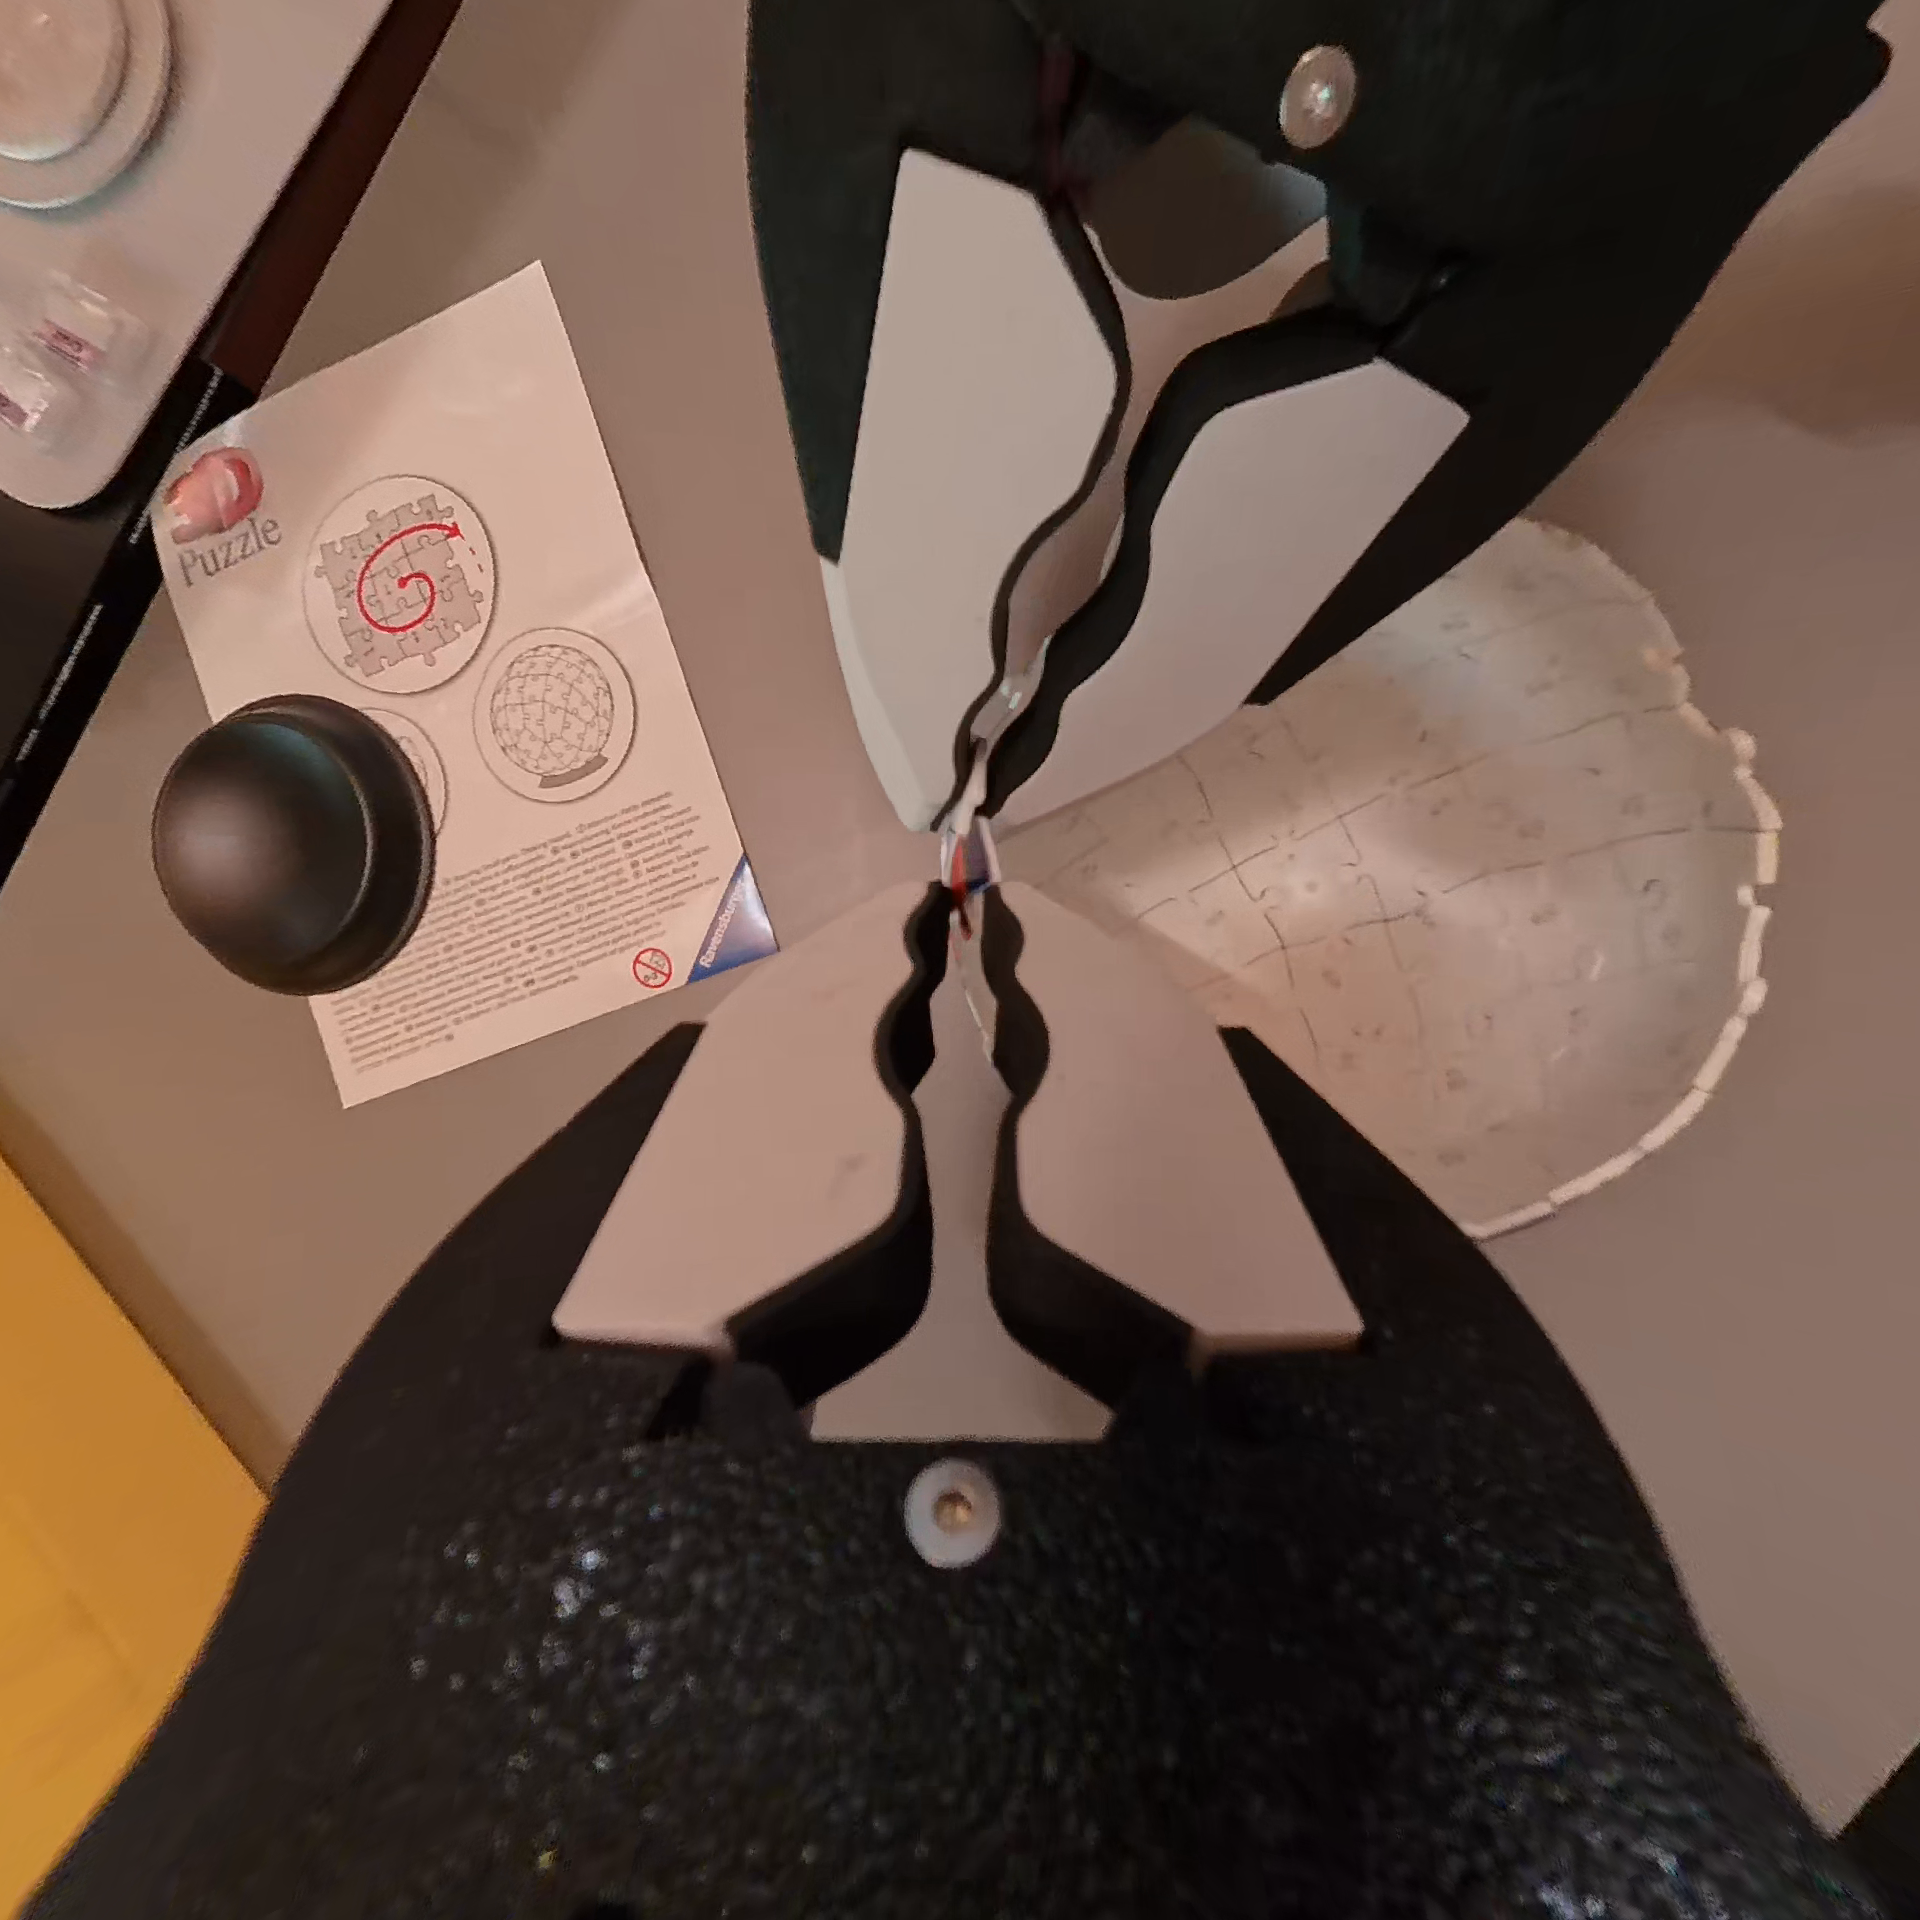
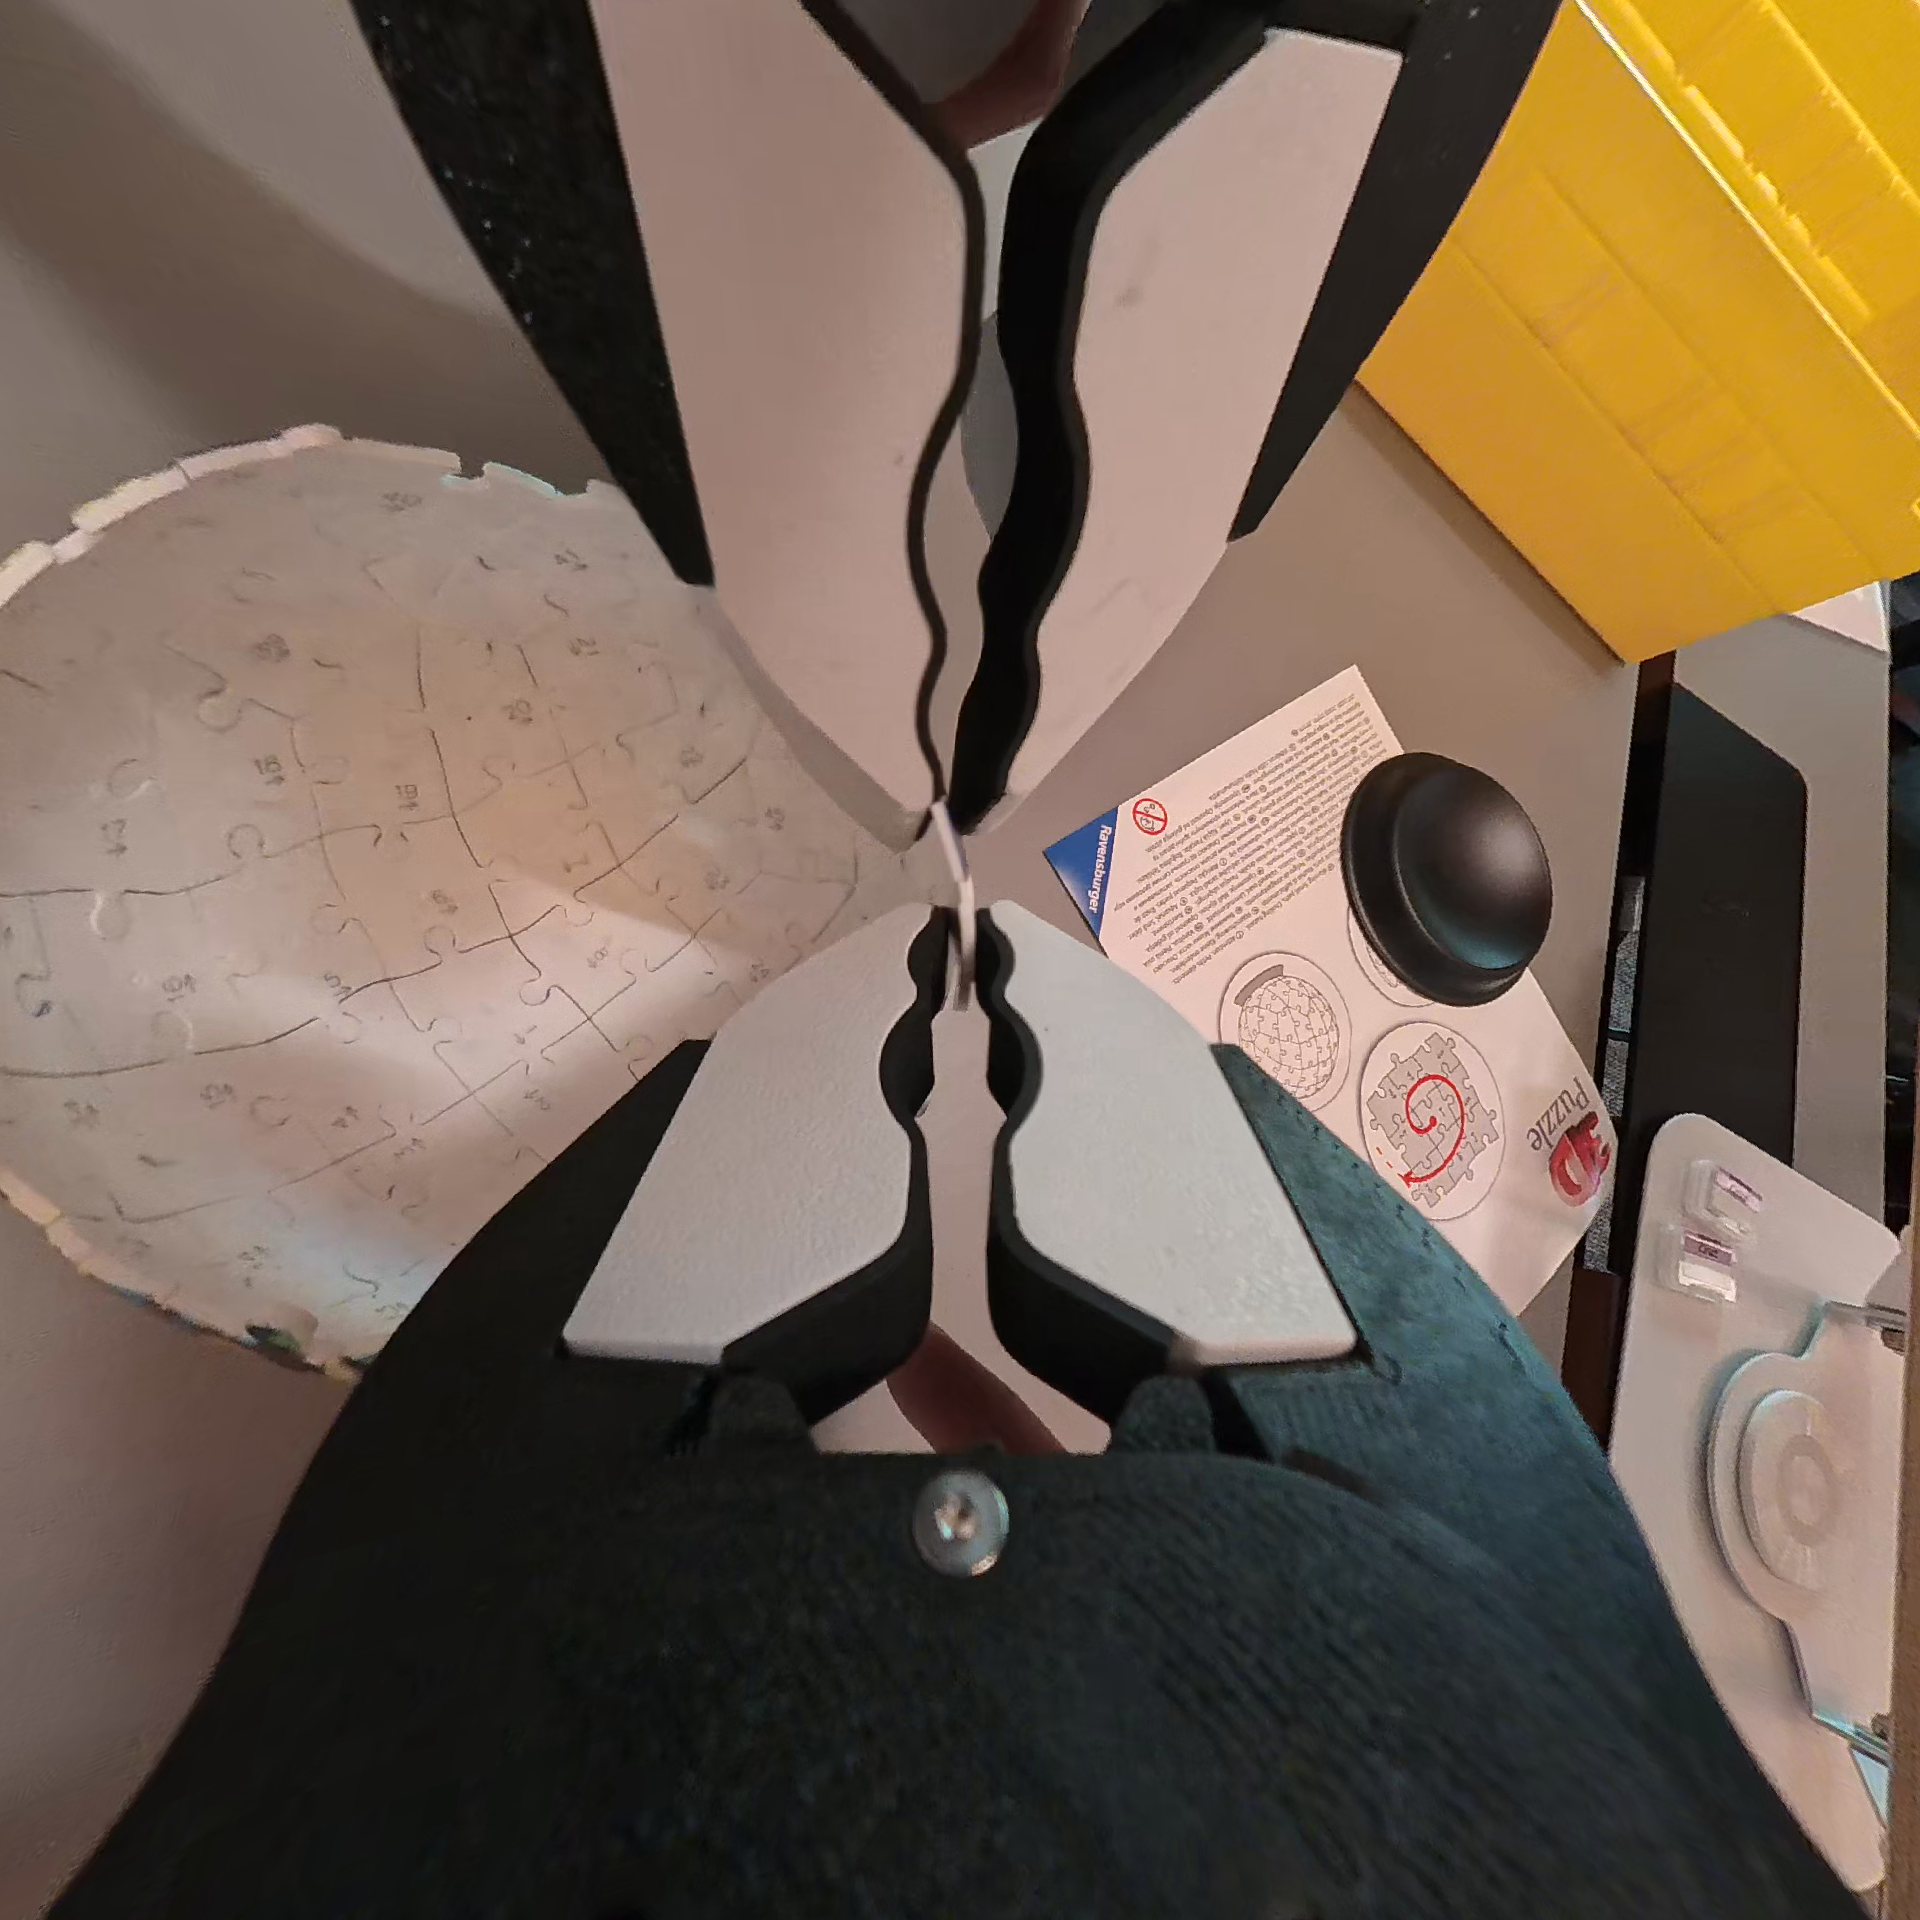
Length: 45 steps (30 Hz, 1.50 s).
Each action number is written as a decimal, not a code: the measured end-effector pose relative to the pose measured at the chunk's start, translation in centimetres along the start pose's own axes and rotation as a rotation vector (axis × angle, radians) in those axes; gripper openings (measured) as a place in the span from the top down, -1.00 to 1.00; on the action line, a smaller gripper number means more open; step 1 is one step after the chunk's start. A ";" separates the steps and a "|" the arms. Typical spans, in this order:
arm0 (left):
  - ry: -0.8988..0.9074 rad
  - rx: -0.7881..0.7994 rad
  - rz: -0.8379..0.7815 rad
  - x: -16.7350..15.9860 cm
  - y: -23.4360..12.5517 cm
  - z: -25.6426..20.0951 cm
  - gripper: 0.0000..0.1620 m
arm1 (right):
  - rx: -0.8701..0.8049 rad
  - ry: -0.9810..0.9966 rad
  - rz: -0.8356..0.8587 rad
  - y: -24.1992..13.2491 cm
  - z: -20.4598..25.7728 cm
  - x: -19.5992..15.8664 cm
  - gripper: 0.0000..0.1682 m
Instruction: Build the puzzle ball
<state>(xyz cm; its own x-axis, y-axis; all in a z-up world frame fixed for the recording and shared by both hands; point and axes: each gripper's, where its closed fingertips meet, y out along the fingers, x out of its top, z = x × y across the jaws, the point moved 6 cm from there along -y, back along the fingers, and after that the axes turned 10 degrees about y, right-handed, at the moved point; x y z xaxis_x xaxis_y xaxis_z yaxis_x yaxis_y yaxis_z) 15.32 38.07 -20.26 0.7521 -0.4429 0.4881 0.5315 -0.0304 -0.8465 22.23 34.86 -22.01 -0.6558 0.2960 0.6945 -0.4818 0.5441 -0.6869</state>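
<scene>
Risk: slip or misjoin of thin edge-held pieces if claw tips twist | worktop (image 1: 644,208) smooth grey | half-built ball shell (image 1: 1455,883) at 3 o'clock, white, curved, jagged rim | left claw (image 1: 961,914) and right claw (image 2: 961,971) each pinched shut on a small puzzle piece (image 1: 968,857), meeting tip to tip.

Puzzle piece (image 1: 966,857) between tips of both hand-held grippers: seen edge-on, too small to tell shape or print. Half-built puzzle shell (image 2: 312,831): lower right part hidden behind right hand-held gripper (image 2: 961,966), left side cut by frame edge. Instruction sheet (image 1: 499,665): one diagram covered by black stand (image 1: 286,842). Yellow bin (image 2: 1683,312): cropped at top and right. Clear items at upper left (image 1: 62,156): blurred, unidentifiable.
</scene>
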 end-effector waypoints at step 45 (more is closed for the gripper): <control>0.112 0.110 -0.078 0.7 -0.4 0.5 0.97 | 0.163 0.490 -0.591 -5.9 1.6 -2.1 -0.02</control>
<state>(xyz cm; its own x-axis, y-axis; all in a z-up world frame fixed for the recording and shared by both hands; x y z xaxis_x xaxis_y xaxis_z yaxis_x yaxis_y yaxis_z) 15.80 38.21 -19.51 0.6621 -0.5402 0.5194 0.6305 0.0270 -0.7757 25.55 29.73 -19.76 0.0489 0.3262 0.9440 -0.7751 0.6085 -0.1701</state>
